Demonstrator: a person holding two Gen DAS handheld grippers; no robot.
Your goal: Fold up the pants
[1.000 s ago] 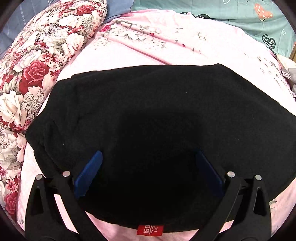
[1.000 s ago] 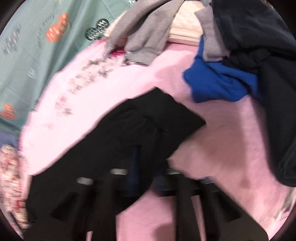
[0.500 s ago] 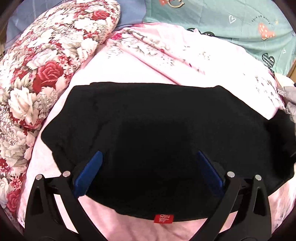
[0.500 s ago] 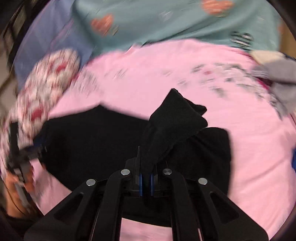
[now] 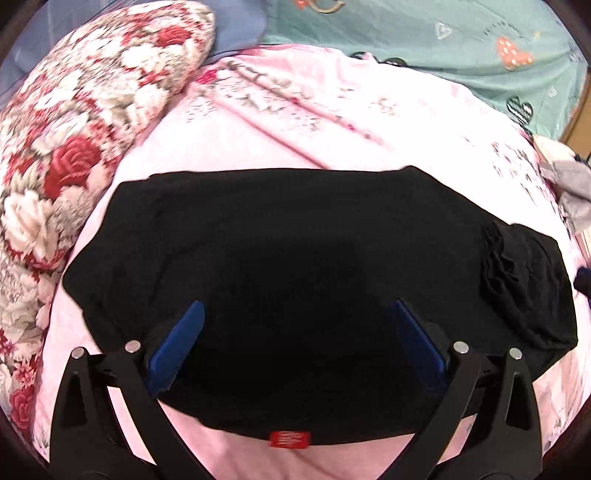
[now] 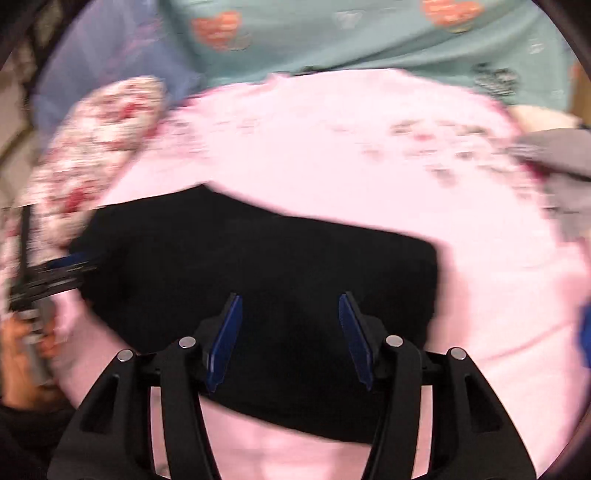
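Bed with a pink sheet (image 5: 332, 122) is the work surface; everything below is placed relative to the black pants (image 5: 295, 258) lying flat in the middle of it. Floral pillow (image 5: 74, 122) just left of the pants, teal patterned blanket (image 5: 424, 33) beyond their far edge, grey clothes (image 5: 572, 184) off past their right end.

Pants: folded into a wide, compact slab, edges mostly straight. Red size tag (image 5: 289, 439) pokes out at the near edge. At the right end a bunched bit of fabric (image 5: 506, 258) lies on top of the slab, rumpled, not flattened.

Left gripper (image 5: 295, 343): jaws spread wide, nothing between the blue pads (image 5: 177, 347), hovering over the near-left part of the pants. Whether it touches the cloth, can't tell.

Right gripper (image 6: 290, 336): jaws also apart, empty, over the near edge of the pants toward the right. That view is motion-blurred, so fine detail is unreliable. The left gripper and the hand holding it (image 6: 22, 354) show at the pants' left end in that view.

Progress, my read: leg-on-leg fold looks done and the end flap is laid over, neither tool grasping anything. Left to do: smooth that rumpled right-end bit, and probably one more fold across to halve the slab. Roughly past the midpoint, not finished.
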